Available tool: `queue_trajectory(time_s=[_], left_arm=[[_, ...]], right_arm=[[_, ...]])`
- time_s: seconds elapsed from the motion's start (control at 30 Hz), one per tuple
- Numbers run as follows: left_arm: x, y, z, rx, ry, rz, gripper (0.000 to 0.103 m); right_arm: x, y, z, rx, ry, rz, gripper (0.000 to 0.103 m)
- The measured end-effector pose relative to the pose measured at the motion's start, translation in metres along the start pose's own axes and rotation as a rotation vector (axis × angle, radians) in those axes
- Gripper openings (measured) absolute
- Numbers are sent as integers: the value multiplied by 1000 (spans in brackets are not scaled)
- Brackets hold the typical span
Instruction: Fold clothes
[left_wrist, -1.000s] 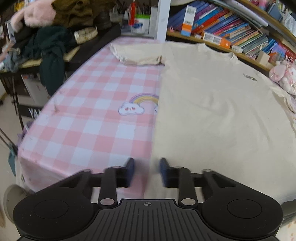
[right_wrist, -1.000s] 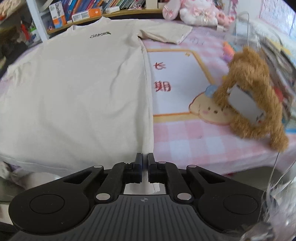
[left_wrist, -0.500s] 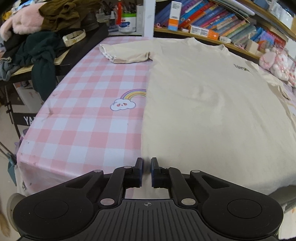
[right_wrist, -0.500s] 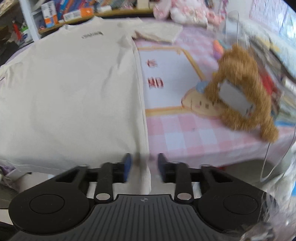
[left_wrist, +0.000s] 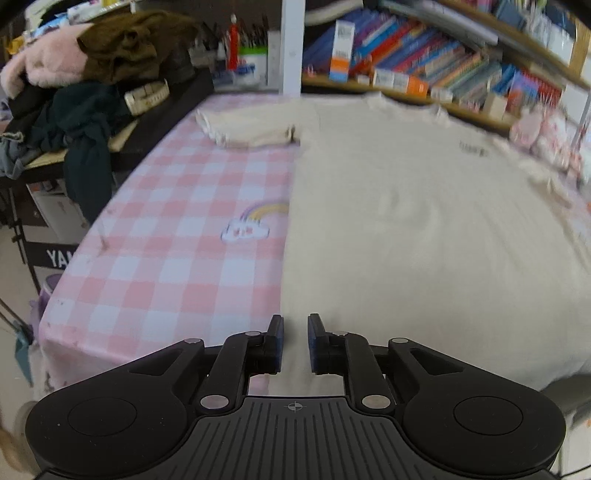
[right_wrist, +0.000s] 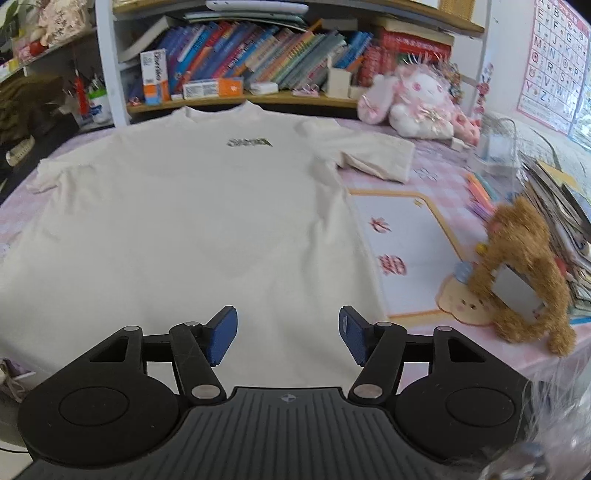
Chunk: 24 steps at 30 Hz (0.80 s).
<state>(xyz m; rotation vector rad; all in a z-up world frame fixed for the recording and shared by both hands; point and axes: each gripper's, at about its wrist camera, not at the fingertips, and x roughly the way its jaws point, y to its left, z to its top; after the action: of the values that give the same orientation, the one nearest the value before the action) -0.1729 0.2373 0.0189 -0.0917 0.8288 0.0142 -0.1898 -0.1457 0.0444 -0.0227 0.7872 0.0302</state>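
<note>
- T-shirt (right_wrist: 192, 229), cream with a small chest print, lies spread flat and face up on the pink checked tablecloth (left_wrist: 166, 258), collar toward the bookshelf (right_wrist: 258, 74), both sleeves out to the sides; no fold shows in it.
- Your left gripper (left_wrist: 294, 341) hovers at the shirt's left side edge near the hem, fingers a narrow gap apart with nothing between them. Closing there risks catching the tablecloth along with the shirt, since the seam runs right along the check.
- Your right gripper (right_wrist: 287, 334) sits over the lower body of the shirt, fingers spread wide and empty. A pinch here would take mid-panel fabric, not an edge, and would bunch the cloth.
- The hem hangs over the near table edge, so an uneven pull from one side could drag the whole shirt off.
- The brown plush toy (right_wrist: 524, 273) stands near the shirt's right side; a wide swing of the right gripper could knock it over.
</note>
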Motion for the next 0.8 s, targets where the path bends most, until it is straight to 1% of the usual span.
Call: queue_trajectory(time_s=[0.07,0.1,0.13,0.17,0.23,0.27,0.33,0.37,0.43,0.5,0.6,0.67,0.8], left_arm=[[-4,-3,4,1,-28,-15,27],[-5,-5,5,8,-39,-14,35],[-6,-8,7,17,-49,-11,41],[-7,-10,7,25,-58,-13,43],[-6,-15,8,31,-68,-23,50],[-6,-17,8,33,-72,-32,51],[-5,-22,8,34,-74,-53,61],[-5,-24,8,36,-76,-64,64],[-5,-30,7,45,-79,-83,76],[-4,-37,6,56,-82,-95,82],[-4,-45,4,63,-78,-111,85],[-3,-51,3,78,-74,-117,88],[-2,-62,3,123,-71,-77,90]], right_arm=[[-1,8,4,7,-14,3,62],[-2,11,5,11,-21,3,62],[-3,15,6,15,-27,2,64],[-3,18,5,16,-29,1,65],[-5,23,4,16,-29,-4,66],[-5,26,3,15,-27,-7,66],[-6,31,0,14,-24,-14,69],[-7,33,-1,13,-23,-17,71],[-8,38,-3,11,-20,-24,74],[-9,42,-5,10,-17,-31,78],[-7,41,-3,17,-17,-39,80],[-4,39,-1,23,-17,-44,84],[2,34,3,35,-15,-54,85]])
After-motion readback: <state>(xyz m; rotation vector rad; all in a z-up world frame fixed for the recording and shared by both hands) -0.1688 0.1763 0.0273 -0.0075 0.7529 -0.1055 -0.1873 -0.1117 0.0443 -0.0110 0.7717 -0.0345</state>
